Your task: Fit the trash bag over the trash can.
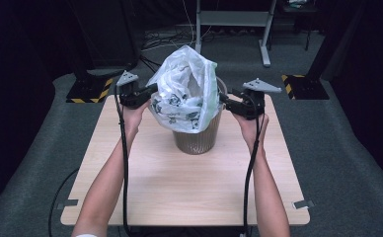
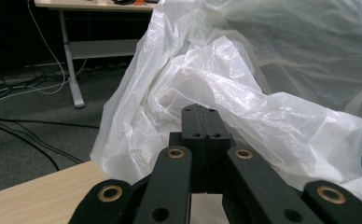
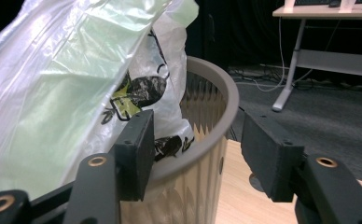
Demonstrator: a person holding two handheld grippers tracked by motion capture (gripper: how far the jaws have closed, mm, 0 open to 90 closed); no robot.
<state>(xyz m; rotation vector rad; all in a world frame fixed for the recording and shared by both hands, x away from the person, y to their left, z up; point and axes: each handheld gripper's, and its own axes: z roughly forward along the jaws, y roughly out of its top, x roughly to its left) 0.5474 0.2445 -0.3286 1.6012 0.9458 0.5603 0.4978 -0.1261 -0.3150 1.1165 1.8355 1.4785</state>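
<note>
A crumpled white and pale green plastic bag [image 1: 187,89] with a dark leaf print billows up out of a ribbed brown waste bin [image 1: 197,140] standing at the middle back of the wooden table [image 1: 179,187]. My left gripper [image 1: 150,91] is at the bag's left edge, and in the left gripper view its jaws [image 2: 200,112] are pressed together where a fold of the bag [image 2: 263,116] meets their tips. My right gripper [image 1: 224,101] stands open across the bin's right rim [image 3: 216,93]. One jaw is inside beside the bag [image 3: 67,84] and the other outside; neither pad presses on anything.
Beyond the table stands a grey desk frame [image 1: 234,19], with loose cables on the carpet [image 2: 25,135]. Black-and-yellow striped stand bases [image 1: 88,91] [image 1: 303,86] sit off both back corners. The table's front half is bare wood.
</note>
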